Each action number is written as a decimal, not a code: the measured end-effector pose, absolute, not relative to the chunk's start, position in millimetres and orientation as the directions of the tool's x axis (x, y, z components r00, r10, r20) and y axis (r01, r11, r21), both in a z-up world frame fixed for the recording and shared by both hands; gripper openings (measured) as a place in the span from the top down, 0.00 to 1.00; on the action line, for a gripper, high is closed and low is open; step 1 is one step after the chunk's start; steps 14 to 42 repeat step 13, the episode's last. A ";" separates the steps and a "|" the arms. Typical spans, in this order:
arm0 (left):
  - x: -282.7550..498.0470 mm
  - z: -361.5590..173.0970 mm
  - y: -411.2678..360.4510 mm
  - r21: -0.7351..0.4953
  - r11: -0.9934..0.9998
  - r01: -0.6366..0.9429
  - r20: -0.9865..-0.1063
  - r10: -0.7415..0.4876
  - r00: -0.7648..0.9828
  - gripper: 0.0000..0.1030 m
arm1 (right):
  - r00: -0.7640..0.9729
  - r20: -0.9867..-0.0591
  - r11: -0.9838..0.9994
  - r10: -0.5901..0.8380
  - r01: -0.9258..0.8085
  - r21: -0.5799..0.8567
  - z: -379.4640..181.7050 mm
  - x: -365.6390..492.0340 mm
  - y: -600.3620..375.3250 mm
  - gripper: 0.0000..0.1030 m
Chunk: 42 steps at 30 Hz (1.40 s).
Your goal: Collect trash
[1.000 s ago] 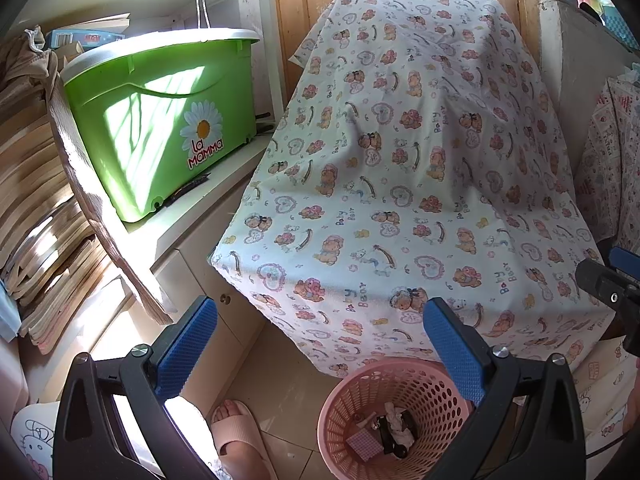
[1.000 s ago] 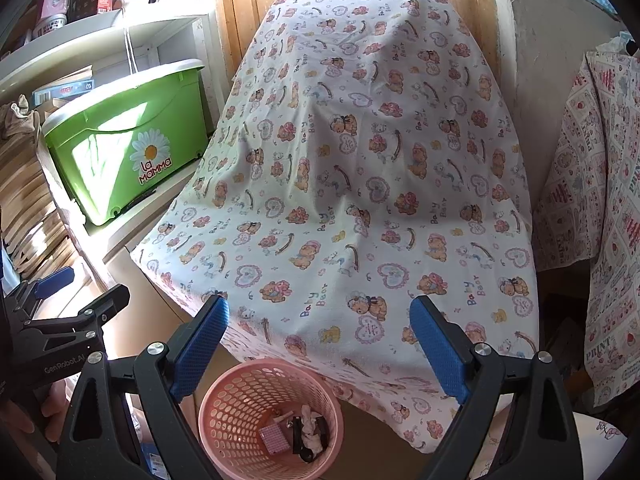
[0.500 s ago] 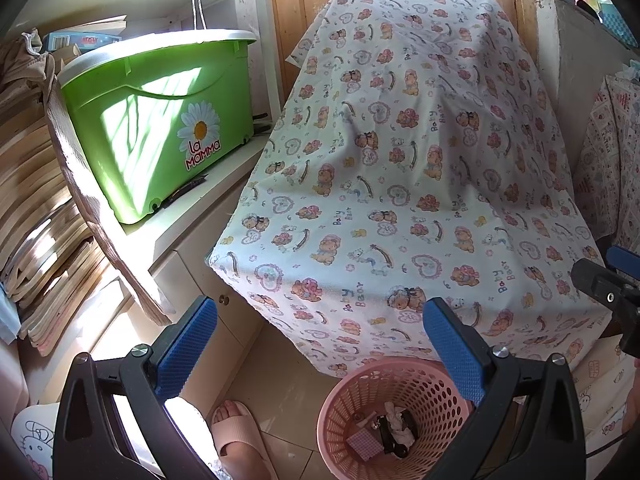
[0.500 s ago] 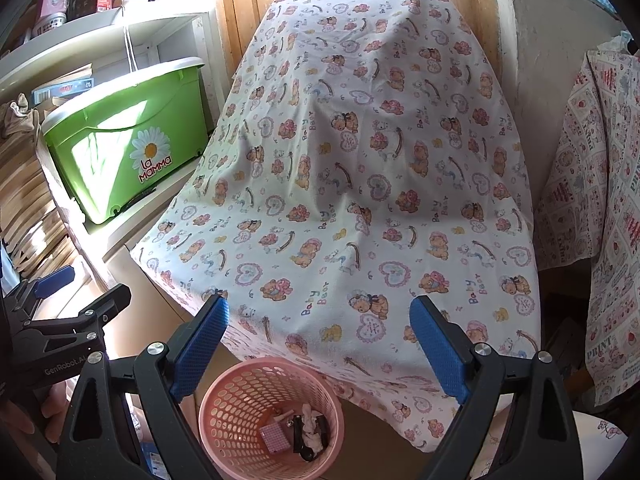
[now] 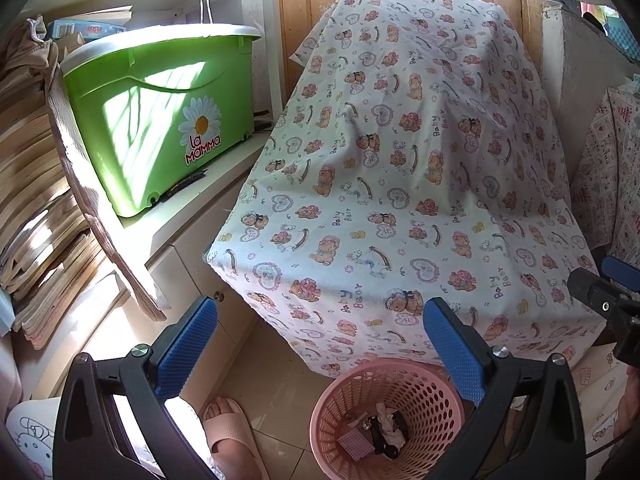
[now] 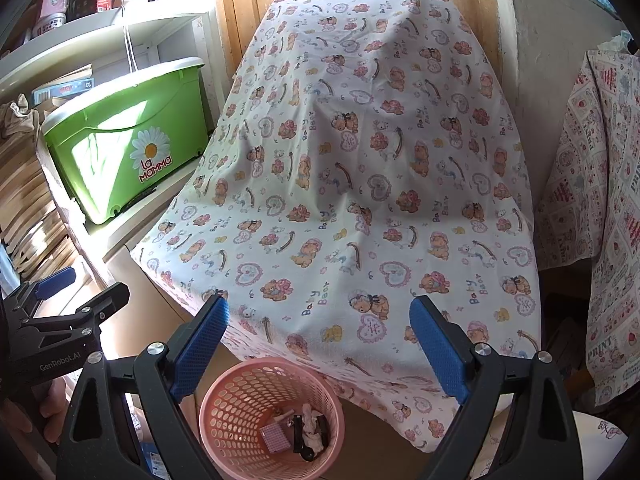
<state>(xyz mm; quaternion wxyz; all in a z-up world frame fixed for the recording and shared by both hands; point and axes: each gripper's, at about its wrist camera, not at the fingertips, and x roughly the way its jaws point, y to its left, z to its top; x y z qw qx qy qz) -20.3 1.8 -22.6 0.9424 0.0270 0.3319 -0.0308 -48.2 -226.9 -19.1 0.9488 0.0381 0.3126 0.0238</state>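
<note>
A pink plastic basket (image 5: 430, 394) stands on the floor under the front edge of a table draped in a teddy-bear cloth (image 5: 400, 184). Several small trash pieces (image 5: 380, 432) lie in its bottom. The basket also shows in the right wrist view (image 6: 244, 396), with the trash (image 6: 298, 432) inside. My left gripper (image 5: 320, 346) is open and empty above and in front of the basket. My right gripper (image 6: 320, 344) is open and empty above it. Each gripper's side shows in the other's view (image 5: 608, 300), (image 6: 56, 320).
A green "La Mamma" bin (image 5: 160, 120) sits on a white shelf at the left, beside stacked paper (image 5: 36, 208). A foot in a pink slipper (image 5: 230, 436) stands on the tiled floor left of the basket. Another patterned cloth (image 6: 600, 220) hangs at the right.
Both views have drifted only slightly; the scene sits a little lower and closer. Both grippers stay open and empty, and the basket's contents are unchanged.
</note>
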 end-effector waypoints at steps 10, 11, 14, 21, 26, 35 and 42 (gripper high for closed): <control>-23.5 -20.9 -1.9 0.065 0.995 0.082 -0.610 -0.025 0.792 0.02 | 0.804 -0.590 0.997 0.068 -0.026 0.079 -17.6 -47.1 -223.4 0.10; -23.2 -21.0 -2.1 0.064 0.994 0.083 -0.612 -0.026 0.790 0.02 | 0.804 -0.591 0.997 0.067 -0.026 0.079 -17.7 -46.4 -223.8 0.10; -22.9 -21.2 -1.7 0.054 0.995 0.089 -0.619 -0.036 0.785 0.02 | 0.802 -0.594 0.996 0.068 -0.021 0.085 -17.8 -45.3 -225.6 0.10; -22.9 -21.2 -1.7 0.054 0.995 0.089 -0.619 -0.036 0.785 0.02 | 0.802 -0.594 0.996 0.068 -0.021 0.085 -17.8 -45.3 -225.6 0.10; -22.9 -21.2 -1.7 0.054 0.995 0.089 -0.619 -0.036 0.785 0.02 | 0.802 -0.594 0.996 0.068 -0.021 0.085 -17.8 -45.3 -225.6 0.10; -22.9 -21.2 -1.7 0.054 0.995 0.089 -0.619 -0.036 0.785 0.02 | 0.802 -0.594 0.996 0.068 -0.021 0.085 -17.8 -45.3 -225.6 0.10; -22.9 -21.2 -1.7 0.054 0.995 0.089 -0.619 -0.036 0.785 0.02 | 0.802 -0.594 0.996 0.068 -0.021 0.085 -17.8 -45.3 -225.6 0.10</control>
